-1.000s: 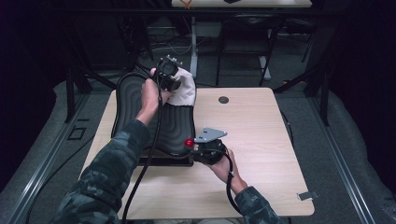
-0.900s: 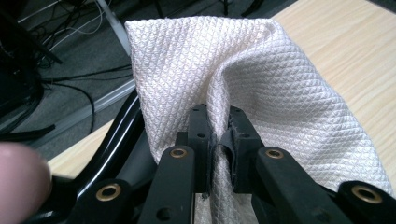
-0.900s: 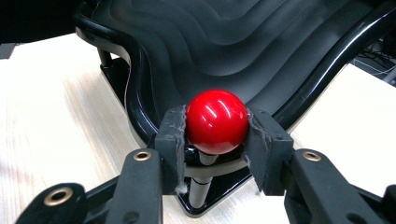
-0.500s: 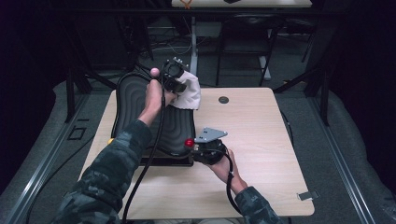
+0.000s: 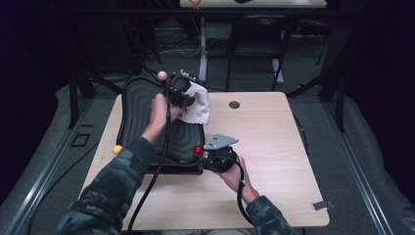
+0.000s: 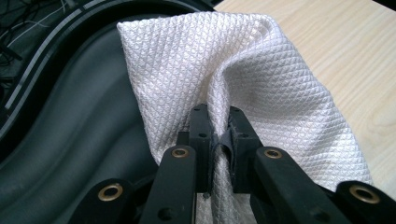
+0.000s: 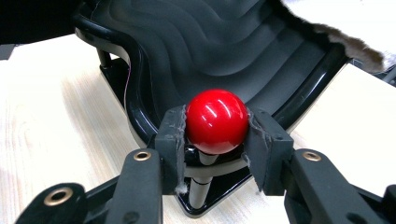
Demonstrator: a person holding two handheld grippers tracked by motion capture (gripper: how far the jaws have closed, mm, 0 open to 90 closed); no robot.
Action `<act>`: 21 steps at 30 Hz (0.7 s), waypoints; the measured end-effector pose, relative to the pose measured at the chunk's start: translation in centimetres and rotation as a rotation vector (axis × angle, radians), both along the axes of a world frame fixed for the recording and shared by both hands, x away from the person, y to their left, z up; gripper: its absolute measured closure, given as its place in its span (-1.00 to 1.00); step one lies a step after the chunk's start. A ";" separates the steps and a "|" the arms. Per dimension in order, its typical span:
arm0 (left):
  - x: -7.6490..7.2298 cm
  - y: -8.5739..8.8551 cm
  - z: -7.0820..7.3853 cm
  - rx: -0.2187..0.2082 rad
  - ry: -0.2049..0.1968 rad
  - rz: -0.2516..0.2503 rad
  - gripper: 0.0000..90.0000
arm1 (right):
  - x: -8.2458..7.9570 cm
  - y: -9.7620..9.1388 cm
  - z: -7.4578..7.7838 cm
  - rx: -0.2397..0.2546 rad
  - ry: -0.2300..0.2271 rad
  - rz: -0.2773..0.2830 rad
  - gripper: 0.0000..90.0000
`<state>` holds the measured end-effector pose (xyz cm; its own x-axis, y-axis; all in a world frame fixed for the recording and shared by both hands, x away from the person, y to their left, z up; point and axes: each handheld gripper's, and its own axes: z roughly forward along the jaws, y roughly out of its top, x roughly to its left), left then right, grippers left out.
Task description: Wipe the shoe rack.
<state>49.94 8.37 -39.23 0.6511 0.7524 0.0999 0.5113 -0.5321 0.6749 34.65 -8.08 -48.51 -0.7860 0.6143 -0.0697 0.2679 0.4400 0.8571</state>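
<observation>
Camouflage sleeves [image 5: 115, 188] on both arms; black grippers with brass-ringed screws [image 6: 180, 152], a grey plate [image 5: 221, 141] and black cables [image 5: 155, 171] trailing.

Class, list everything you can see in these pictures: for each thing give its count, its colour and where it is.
Wavy board: one, black, left half of the table.
Cloth: one, white, over the board's far right edge, in the left gripper.
Knobs: three, red at the near right corner, yellow near left, pink far end.
Table: one, light wood.
Left gripper: one, black, shut on the cloth.
Right gripper: one, black, clamped on the red knob.
</observation>
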 end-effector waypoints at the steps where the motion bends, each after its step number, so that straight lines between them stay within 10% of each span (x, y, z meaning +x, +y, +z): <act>1: -0.2 0.0 -0.1 -0.005 0.004 0.000 0.84 | 0.0 0.0 0.0 -0.002 -0.002 0.000 0.33; 21: -5.4 1.6 -3.1 -0.024 0.021 -0.058 0.84 | -0.1 0.0 -0.1 0.003 -0.012 -0.004 0.33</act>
